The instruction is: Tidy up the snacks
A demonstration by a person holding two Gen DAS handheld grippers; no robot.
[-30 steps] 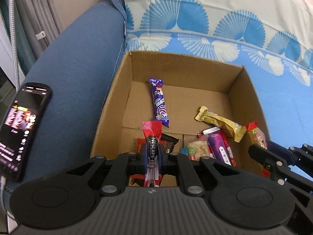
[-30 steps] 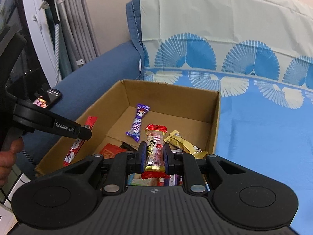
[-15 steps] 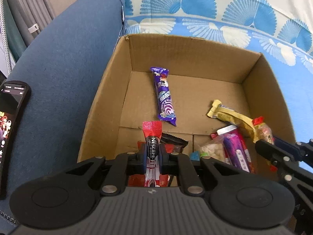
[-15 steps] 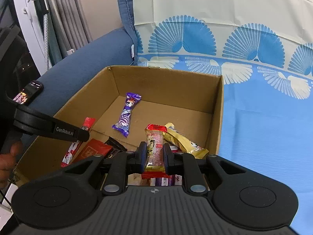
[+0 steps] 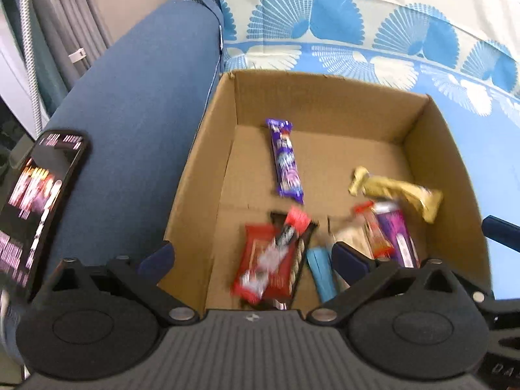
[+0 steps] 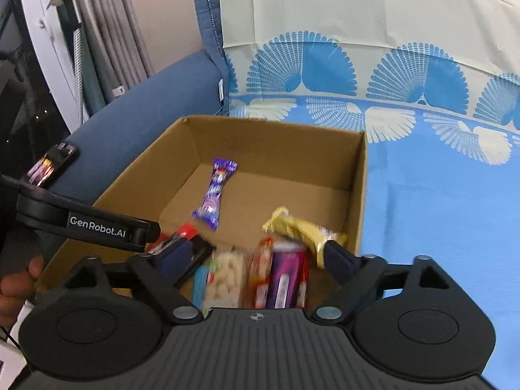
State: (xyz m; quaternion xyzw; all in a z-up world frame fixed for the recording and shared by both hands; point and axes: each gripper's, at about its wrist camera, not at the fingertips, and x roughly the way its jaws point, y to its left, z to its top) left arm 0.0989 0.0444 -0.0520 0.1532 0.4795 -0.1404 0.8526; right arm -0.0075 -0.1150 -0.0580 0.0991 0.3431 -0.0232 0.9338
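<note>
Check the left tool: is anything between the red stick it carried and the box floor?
Yes. The left tool, its jaws just opened, holds nothing; the red stick lies blurred over a red pack and dark wrapper, not the box floor.

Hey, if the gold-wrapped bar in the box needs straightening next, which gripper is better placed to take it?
Right. The right gripper, jaws just opened and empty, has a finger beside the gold bar. The left gripper, also just opened, hangs over the box's other side.

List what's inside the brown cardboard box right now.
Cardboard box holds a purple bar, gold bar, red sachet atop a red packet, blue wrapper, purple-red packets. Items underneath stay hidden.
</note>
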